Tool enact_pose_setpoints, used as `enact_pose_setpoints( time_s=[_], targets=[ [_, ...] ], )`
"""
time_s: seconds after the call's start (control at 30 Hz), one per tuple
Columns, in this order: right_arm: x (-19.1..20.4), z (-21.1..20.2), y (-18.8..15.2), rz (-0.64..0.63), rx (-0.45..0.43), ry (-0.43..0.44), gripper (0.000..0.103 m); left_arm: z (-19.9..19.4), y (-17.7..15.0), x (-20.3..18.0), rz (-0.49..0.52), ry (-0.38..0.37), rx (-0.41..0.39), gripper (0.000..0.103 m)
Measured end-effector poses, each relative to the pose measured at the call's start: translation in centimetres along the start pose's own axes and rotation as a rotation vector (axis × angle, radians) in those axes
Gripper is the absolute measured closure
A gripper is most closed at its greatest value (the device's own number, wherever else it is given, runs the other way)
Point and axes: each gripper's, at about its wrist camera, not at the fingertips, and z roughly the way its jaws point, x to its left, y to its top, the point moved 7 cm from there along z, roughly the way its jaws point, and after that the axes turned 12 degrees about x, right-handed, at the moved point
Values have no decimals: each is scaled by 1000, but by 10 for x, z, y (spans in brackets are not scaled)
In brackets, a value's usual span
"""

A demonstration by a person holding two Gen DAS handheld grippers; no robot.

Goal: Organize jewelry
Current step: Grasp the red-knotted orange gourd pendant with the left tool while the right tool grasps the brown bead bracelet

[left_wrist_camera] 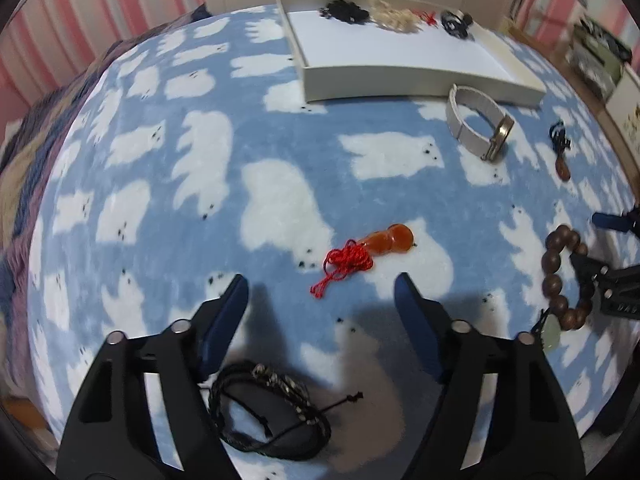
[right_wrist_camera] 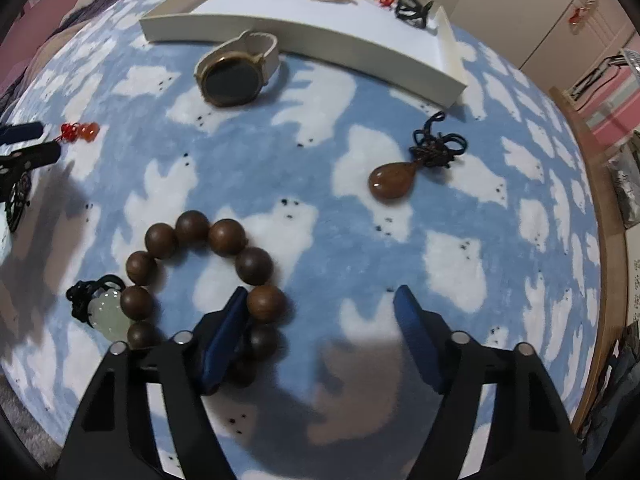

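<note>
An orange gourd pendant on a red cord [left_wrist_camera: 362, 250] lies on the blue blanket just ahead of my open, empty left gripper [left_wrist_camera: 320, 292]; it also shows in the right wrist view [right_wrist_camera: 80, 132]. A black braided bracelet [left_wrist_camera: 272, 412] lies under the left gripper. My right gripper [right_wrist_camera: 320, 308] is open and empty, its left finger [right_wrist_camera: 224, 340] over a brown wooden bead bracelet [right_wrist_camera: 192, 264] with a pale jade charm [right_wrist_camera: 106, 312]. A brown teardrop pendant [right_wrist_camera: 394, 180] and a beige watch [right_wrist_camera: 234, 72] lie ahead. The white tray [left_wrist_camera: 400, 80] holds several pieces at its far end.
The blue blanket with white bears [left_wrist_camera: 200, 160] covers the bed. The right gripper shows at the right edge of the left wrist view [left_wrist_camera: 612, 248]. A wooden bed edge [right_wrist_camera: 608, 240] and clutter lie to the right. Pink striped curtains hang at the back left.
</note>
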Motion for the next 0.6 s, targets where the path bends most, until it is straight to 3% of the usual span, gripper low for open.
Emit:
enact_pose_setpoints(
  time_s=[0.07, 0.13, 0.17, 0.33, 0.6],
  targets=[
    [3, -1, 2, -30, 10, -14, 37, 3, 4, -4, 39, 15, 14, 35],
    [8, -2, 4, -57, 22, -10, 48, 7, 6, -8, 70, 21, 27, 42],
    [9, -2, 4, -63, 24, -5, 51, 9, 8, -10, 86, 21, 35, 49],
    [14, -2, 4, -79, 29, 9, 64, 10, 13, -14, 113, 5, 38, 60],
    [20, -2, 2, -98, 30, 3, 70, 10, 14, -15, 99, -32, 36, 81]
  ],
)
